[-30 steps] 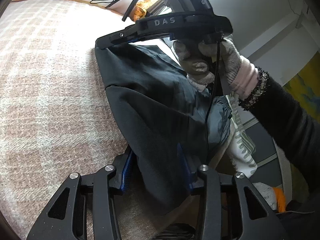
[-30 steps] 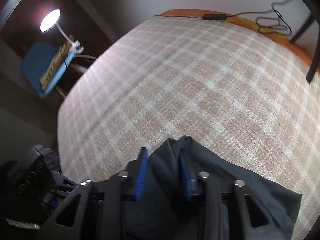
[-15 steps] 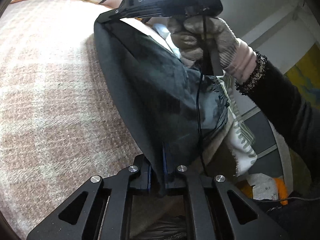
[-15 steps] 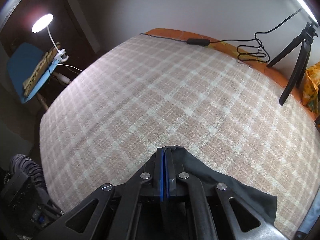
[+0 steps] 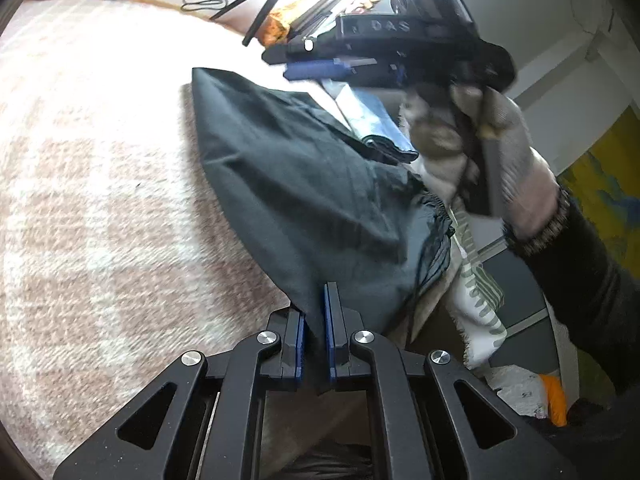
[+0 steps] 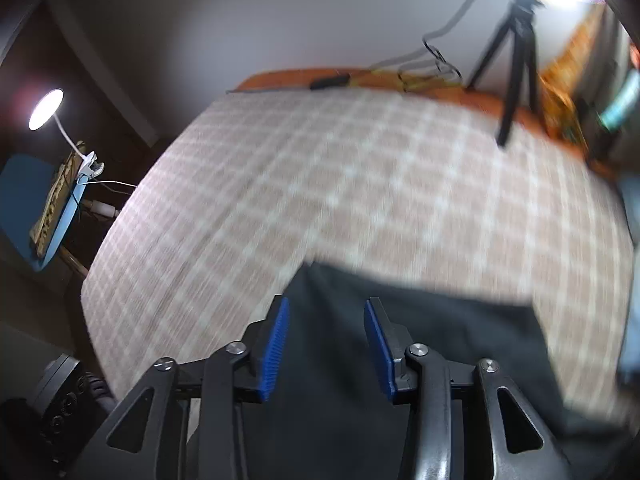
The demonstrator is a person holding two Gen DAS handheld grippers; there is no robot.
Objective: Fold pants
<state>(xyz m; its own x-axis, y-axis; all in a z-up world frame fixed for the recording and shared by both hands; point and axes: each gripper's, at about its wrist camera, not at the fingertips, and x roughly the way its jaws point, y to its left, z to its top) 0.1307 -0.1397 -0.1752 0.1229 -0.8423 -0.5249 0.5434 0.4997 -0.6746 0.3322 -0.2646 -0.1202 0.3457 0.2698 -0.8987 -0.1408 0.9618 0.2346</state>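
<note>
Dark grey-black pants [image 5: 304, 184] lie on the pink and white checked bed cover [image 5: 100, 200] near its right edge. My left gripper [image 5: 314, 312] is shut on the near hem of the pants. My right gripper [image 5: 320, 68] hovers open above the far corner of the pants, held by a gloved hand [image 5: 480, 152]. In the right wrist view my right gripper [image 6: 324, 316] is open, with the pants [image 6: 400, 360] lying below and apart from its blue pads [image 6: 276, 340].
A black tripod [image 6: 516, 48] and cables [image 6: 424, 68] stand at the far edge of the bed cover [image 6: 320, 184]. A lamp [image 6: 46, 108] and blue chair [image 6: 24, 200] are off to the left. Other clothes [image 5: 476, 292] hang off the bed's right side.
My right gripper has opened and let go of the pants' far corner, then lifted away. The pants have dropped flat onto the bed. My left gripper stays shut on the hem.
</note>
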